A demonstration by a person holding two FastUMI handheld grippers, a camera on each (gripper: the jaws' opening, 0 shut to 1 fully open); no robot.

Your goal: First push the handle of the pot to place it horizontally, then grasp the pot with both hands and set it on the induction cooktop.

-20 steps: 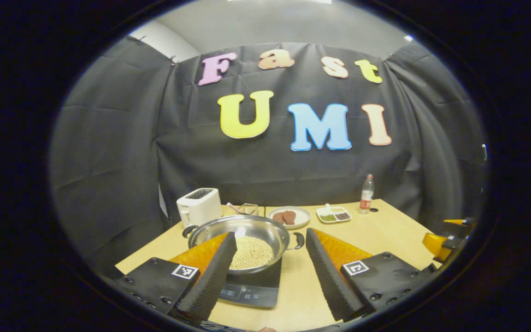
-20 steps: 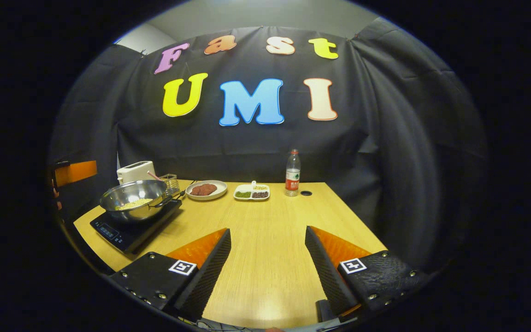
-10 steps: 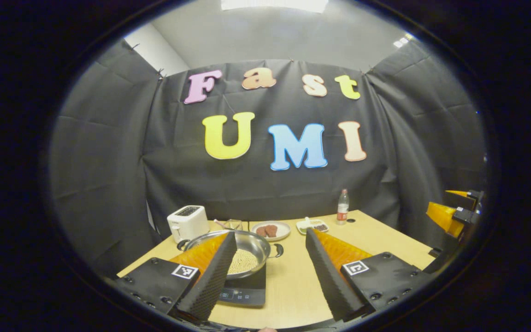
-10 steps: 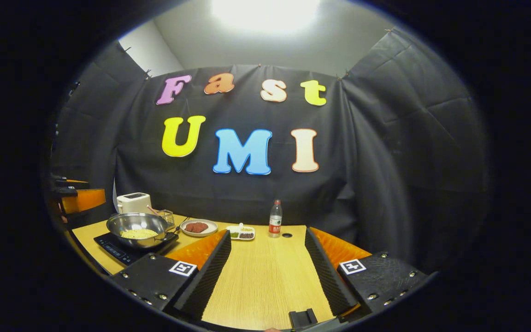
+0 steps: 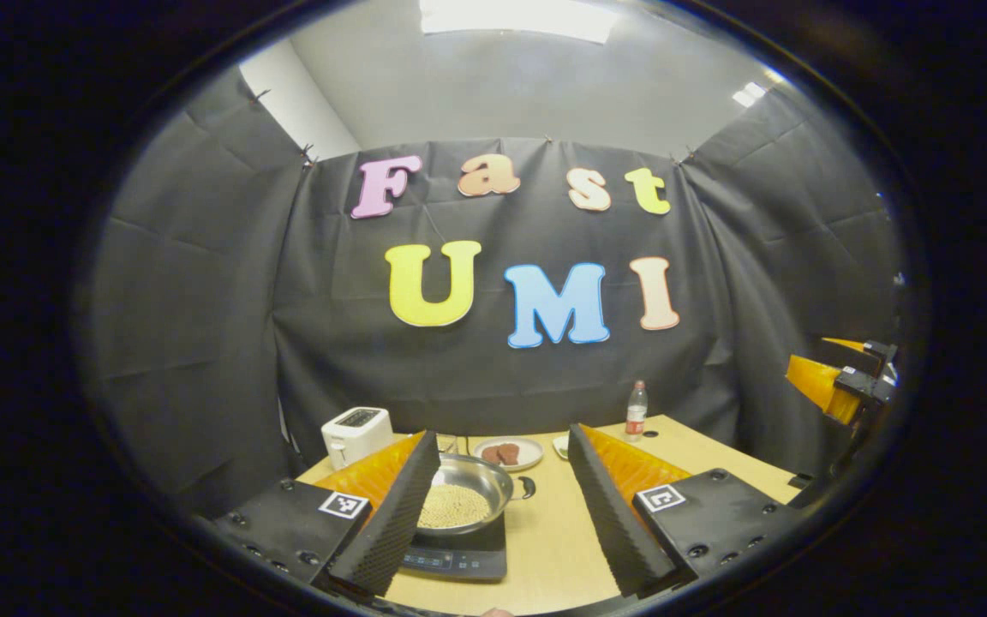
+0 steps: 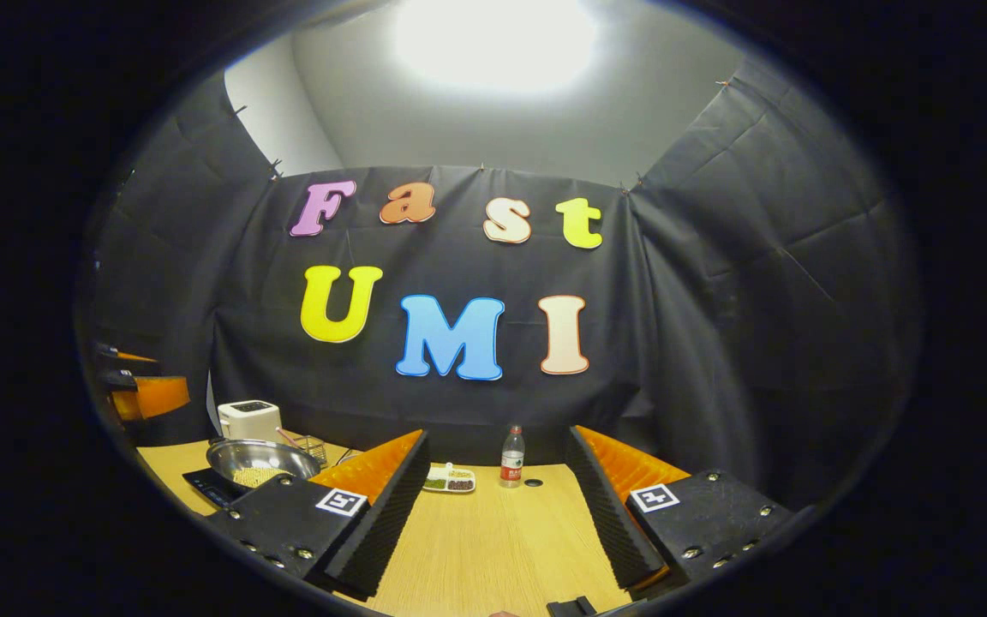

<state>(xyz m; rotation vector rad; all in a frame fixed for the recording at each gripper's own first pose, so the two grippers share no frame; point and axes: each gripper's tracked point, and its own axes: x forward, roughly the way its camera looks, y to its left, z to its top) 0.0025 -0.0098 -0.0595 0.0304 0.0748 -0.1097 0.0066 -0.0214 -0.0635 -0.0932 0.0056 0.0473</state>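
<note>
Wooden tabletop under black cloth walls, pot sitting on the induction cooktop.

Pale round grains fill the pot's bottom; a plate behind holds brown pieces, and a divided dish holds green and dark bits. Left claw, fingers spread apart and empty, hangs near the pot (its left finger overlaps the rim in view). Right claw, also apart, is well right of the pot.

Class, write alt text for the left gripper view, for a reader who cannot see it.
A steel pot of pale beans sits on a black induction cooktop on a wooden table, seen between the open jaws of the left gripper, which holds nothing. Behind stand a toaster, a plate and a bottle; the right gripper shows at the right edge.
</note>
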